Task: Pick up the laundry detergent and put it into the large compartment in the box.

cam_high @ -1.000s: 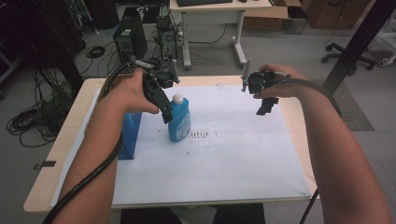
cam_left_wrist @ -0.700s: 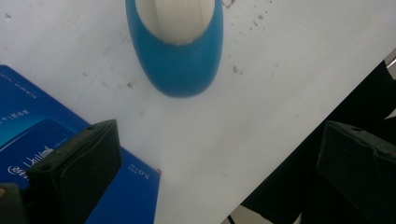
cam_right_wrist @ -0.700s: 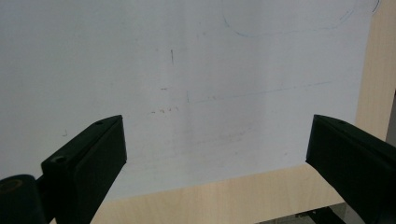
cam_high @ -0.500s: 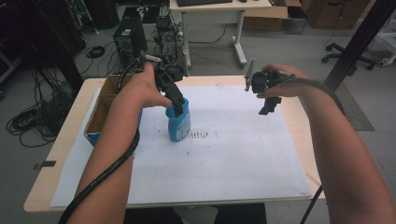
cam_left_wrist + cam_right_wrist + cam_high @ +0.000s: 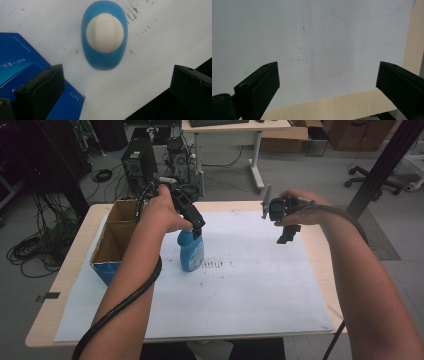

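1. Left gripper (image 5: 196,231): you hold it above the blue bottle (image 5: 191,251), pointing straight down. Its jaws stand wide apart and grasp nothing. In the left gripper view the bottle's white cap (image 5: 105,32) sits ahead of the jaws, not between them.
2. Left arm: your forearm runs up from the bottom edge of the high view, angled toward the table's far left. Your hand (image 5: 162,212) wraps the gripper body with the wrist bent downward. The black cable (image 5: 122,306) trails beneath the forearm.
3. Blue bottle: it stands upright on the white paper sheet (image 5: 250,290), left of the table's middle, just beside the cardboard box (image 5: 112,245).
4. Cardboard box: open-topped, blue outside, it rests at the table's left edge. Its printed blue side (image 5: 22,60) shows next to the bottle in the left gripper view.
5. Right gripper (image 5: 288,234): you hold it raised over the far right part of the sheet, well apart from the bottle. Its jaws are spread wide and empty, looking down on bare paper and the wooden table (image 5: 337,107) edge.
6. Right arm: your forearm comes in from the lower right, your hand (image 5: 300,210) curled over the gripper.
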`<state>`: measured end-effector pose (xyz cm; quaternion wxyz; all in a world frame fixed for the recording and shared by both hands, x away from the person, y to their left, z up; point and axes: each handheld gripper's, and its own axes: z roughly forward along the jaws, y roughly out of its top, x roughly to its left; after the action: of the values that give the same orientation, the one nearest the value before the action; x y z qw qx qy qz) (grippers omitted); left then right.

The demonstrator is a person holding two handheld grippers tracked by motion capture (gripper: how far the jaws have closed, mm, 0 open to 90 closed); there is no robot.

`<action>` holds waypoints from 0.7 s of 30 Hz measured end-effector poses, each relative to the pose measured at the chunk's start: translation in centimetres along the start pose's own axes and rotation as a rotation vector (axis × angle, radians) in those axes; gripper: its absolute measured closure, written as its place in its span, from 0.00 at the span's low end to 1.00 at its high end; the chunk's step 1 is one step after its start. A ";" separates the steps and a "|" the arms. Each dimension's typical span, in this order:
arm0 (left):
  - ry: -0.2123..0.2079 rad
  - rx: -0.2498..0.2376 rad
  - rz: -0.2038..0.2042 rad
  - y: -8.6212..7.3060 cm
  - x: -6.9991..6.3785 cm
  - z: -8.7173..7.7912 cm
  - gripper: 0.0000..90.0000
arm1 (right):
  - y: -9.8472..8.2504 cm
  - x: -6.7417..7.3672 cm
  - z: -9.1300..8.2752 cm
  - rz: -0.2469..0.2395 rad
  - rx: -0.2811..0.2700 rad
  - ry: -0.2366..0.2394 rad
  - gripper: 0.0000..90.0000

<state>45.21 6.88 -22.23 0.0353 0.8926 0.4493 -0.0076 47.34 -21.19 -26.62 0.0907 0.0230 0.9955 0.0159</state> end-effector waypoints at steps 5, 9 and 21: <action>0.013 0.006 -0.014 0.6 -0.2 0.4 0.00 | 0.1 0.0 0.2 0.001 -0.001 0.005 0.05; 0.013 0.005 -0.016 0.9 -0.2 0.6 0.00 | 0.1 0.0 0.3 0.000 -0.003 0.005 0.05; 0.018 0.015 -0.021 1.9 -0.3 1.8 0.00 | -0.2 -0.2 0.6 0.008 -0.004 0.011 0.05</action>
<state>46.60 5.43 -23.89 0.0243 0.8881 0.4590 -0.0032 47.61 -21.36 -27.17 0.0850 0.0266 0.9959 0.0183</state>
